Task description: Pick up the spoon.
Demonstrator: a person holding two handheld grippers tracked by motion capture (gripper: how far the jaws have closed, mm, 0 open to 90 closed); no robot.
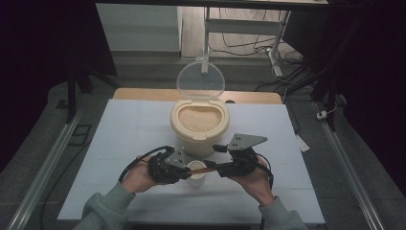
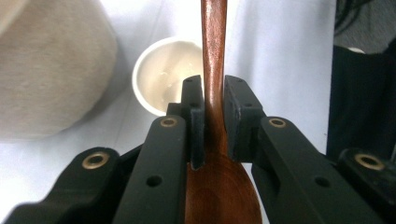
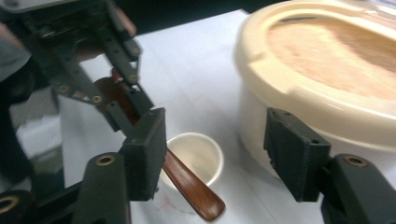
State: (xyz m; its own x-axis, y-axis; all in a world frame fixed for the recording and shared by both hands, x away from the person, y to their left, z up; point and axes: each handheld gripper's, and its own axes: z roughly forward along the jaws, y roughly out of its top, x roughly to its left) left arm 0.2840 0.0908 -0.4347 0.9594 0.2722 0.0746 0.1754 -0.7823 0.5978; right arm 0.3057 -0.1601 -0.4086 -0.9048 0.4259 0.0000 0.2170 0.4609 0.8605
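Two tongs meet over a white surface (image 1: 124, 129), near its 6 o'clock edge.

Item 1: left tongs (image 2: 214, 100), clamped on a brown wooden spoon (image 2: 214, 56) at the neck just above the bowl; the handle runs away toward 12 o'clock in the left gripper view.

Item 2: right tongs (image 3: 217, 149), jaws spread wide with nothing pressed between them; the spoon handle's end lies low between them, just clear of the left jaw.

Item 3: small white cup (image 1: 196, 173), upright, directly under the spoon, between both hands in the high view.

Item 4: cream container (image 1: 199, 125) of pale grain, at 12 o'clock from the cup and just beside it, its clear lid (image 1: 200, 79) standing open at the back.
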